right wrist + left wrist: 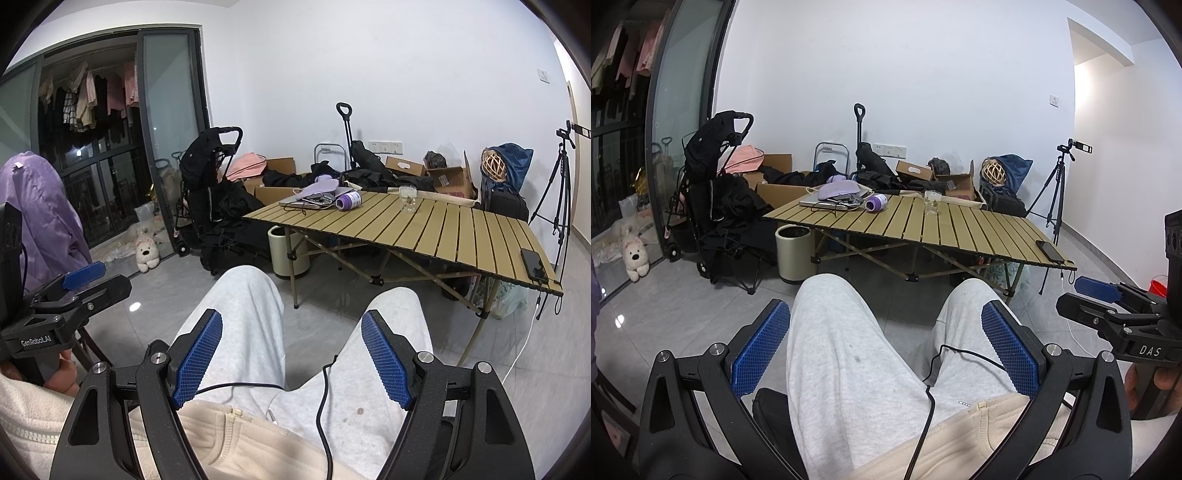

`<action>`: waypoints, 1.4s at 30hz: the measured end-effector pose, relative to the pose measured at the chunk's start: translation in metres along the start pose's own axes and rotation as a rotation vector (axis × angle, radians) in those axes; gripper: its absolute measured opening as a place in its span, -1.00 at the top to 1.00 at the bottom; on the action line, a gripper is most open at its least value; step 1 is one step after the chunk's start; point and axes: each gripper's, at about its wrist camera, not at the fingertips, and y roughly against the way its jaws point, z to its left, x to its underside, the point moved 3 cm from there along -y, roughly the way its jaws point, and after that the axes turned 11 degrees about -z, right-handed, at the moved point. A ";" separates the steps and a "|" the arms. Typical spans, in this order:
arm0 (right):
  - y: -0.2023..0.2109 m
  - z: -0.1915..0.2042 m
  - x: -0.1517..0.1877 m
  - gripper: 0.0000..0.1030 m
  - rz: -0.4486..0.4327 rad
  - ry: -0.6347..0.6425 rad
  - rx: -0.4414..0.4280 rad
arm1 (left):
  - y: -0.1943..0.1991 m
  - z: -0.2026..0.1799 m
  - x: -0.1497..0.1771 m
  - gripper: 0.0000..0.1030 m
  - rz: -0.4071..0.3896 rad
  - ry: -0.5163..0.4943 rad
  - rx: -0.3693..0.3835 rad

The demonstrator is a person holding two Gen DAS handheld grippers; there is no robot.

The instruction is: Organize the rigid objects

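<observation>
Hand-held gripper (291,354) beside purple jacket (44,210)

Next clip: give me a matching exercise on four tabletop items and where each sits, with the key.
Items:
1. clear glass cup
2. black smartphone
3. purple cylindrical bottle
4. silver laptop

Places:
A. lying on its side next to the laptop
B. near corner, cable plugged in
C. far corner, under a lilac item
D. standing alone near the far edge

Pairs: 1-D, 2-B, 3-A, 4-C
</observation>
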 end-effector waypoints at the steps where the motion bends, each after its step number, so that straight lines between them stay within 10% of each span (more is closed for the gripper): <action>1: 0.000 0.000 0.000 -0.60 0.000 -0.001 0.001 | 0.000 0.000 0.000 -1.00 0.000 0.000 0.000; 20: -0.044 -0.036 -0.033 -0.60 -0.031 0.002 0.055 | -0.055 0.018 -0.041 -1.00 -0.041 -0.039 0.018; 42: -0.258 -0.109 -0.099 -0.60 0.070 -0.051 0.044 | -0.263 0.045 -0.073 -1.00 0.159 0.025 0.033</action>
